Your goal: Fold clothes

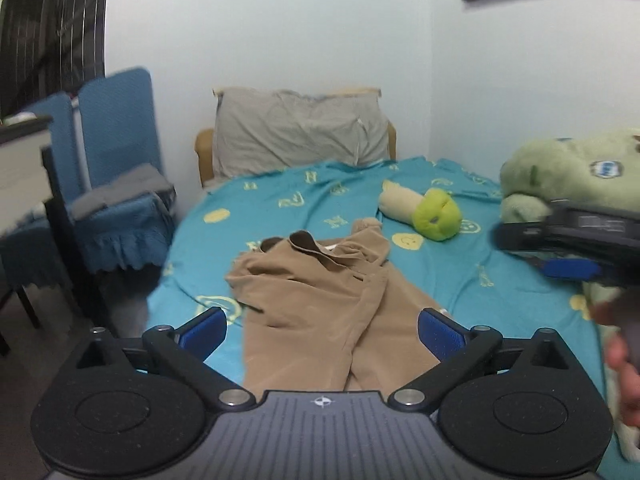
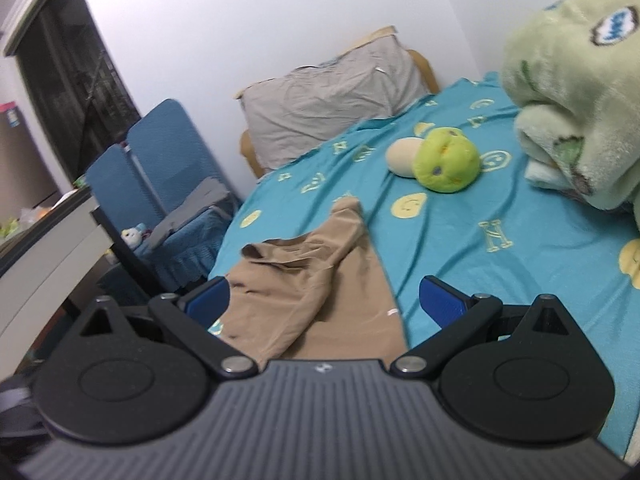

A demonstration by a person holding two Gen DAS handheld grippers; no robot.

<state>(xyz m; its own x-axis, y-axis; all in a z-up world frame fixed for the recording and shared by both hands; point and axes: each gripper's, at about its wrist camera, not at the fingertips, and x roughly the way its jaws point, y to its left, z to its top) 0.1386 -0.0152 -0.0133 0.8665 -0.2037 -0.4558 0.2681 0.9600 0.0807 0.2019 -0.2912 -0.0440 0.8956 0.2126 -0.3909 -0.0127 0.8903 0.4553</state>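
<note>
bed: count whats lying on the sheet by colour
Tan: 1, the trousers
Grey: 1, the pillow
Bright green: 1, the plush toy
Cream: 1, the roll beside it
Pale green: 1, the fleece blanket
Total: 5

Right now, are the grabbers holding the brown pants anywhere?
No. Both the left hand-held gripper and the right hand-held gripper are open, and the pants lie loose on the bed.

At frame centre we see tan trousers of smooth matt cloth point(image 1: 320, 304) on a turquoise printed cotton-like bedsheet point(image 1: 460, 280). At right, a pale green blanket point(image 2: 580, 80) looks fleecy; the round lime plush toy point(image 2: 446, 162) looks fuzzy.
</note>
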